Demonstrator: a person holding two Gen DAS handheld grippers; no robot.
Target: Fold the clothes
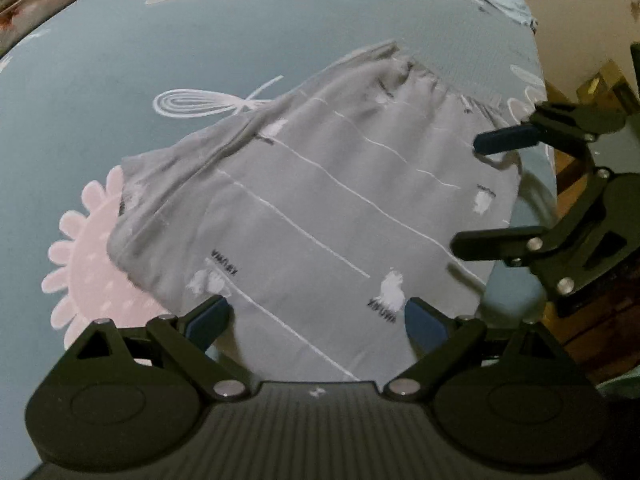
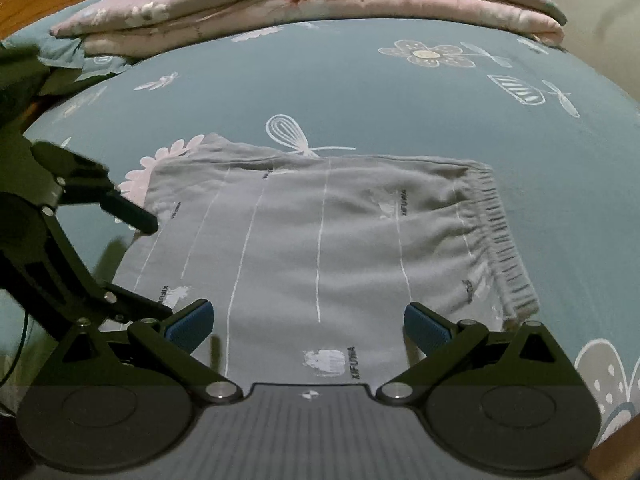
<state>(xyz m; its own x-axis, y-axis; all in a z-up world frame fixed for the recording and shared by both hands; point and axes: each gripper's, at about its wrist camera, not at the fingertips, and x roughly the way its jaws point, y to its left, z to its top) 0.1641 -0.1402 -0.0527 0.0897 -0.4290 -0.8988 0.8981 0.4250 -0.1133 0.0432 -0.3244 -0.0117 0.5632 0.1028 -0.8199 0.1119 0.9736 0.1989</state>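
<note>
Only text we can spot is the little "XIFUNA" print on the grey garment (image 2: pixel 320 248), repeated beside its small white animal motifs (clearest near the bottom edge in the right wrist view, it's upside down or blurred elsewhere). Nothing else is legible to us.

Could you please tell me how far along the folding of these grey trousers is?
The grey trousers already lie folded into a flat rectangle on the bed sheet. Nothing is in hand: left claw and right claw are open. Any further fold remains.
</note>
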